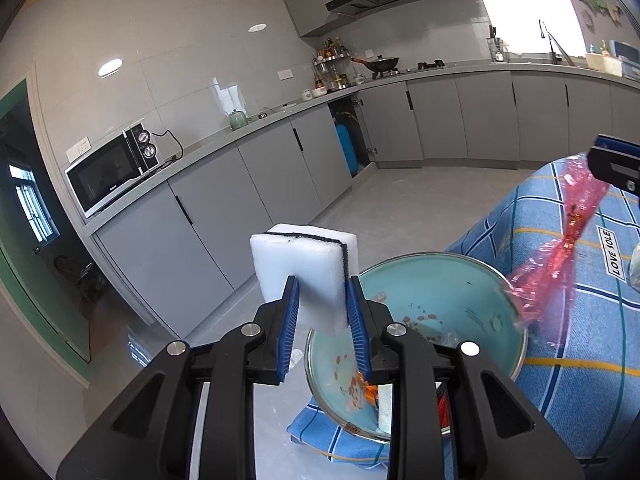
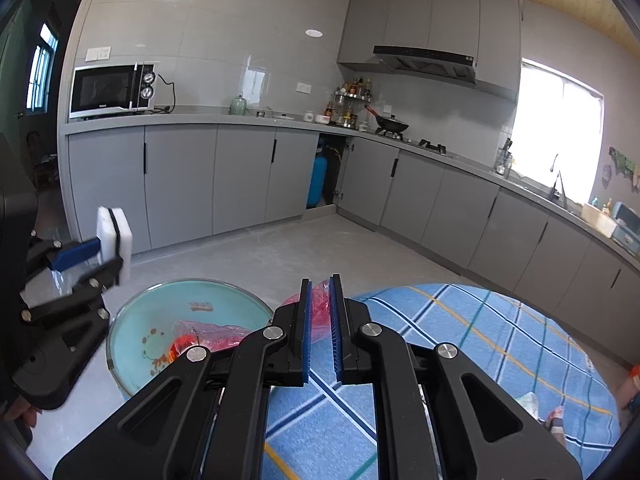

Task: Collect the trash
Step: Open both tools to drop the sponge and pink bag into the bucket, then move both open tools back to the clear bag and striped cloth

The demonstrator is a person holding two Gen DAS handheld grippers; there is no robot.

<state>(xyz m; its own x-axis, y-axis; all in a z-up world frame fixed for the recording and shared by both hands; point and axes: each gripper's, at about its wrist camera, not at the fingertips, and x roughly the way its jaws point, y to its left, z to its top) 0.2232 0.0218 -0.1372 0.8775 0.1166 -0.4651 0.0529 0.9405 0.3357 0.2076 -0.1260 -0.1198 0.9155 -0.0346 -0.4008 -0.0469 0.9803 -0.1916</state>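
- The left gripper (image 1: 322, 304) clenches a white foam block (image 1: 304, 272) between its blue pads, held in the air at 10 o'clock of the teal basin (image 1: 452, 296).
- The right gripper (image 2: 320, 320) pinches a red plastic wrapper (image 1: 560, 248), which dangles toward the basin's rim at 3 o'clock.
- The checked blue cloth (image 1: 580, 340) bears a label reading "LOVE SOLE" (image 1: 611, 254).

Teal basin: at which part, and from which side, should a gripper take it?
Probably its thin rim, one finger inside and one outside, coming down from above: the teal basin is too wide and round to span. Choose the side away from the pink wrapper. The left gripper holds a white foam block and the right gripper the wrapper, so one must empty first.
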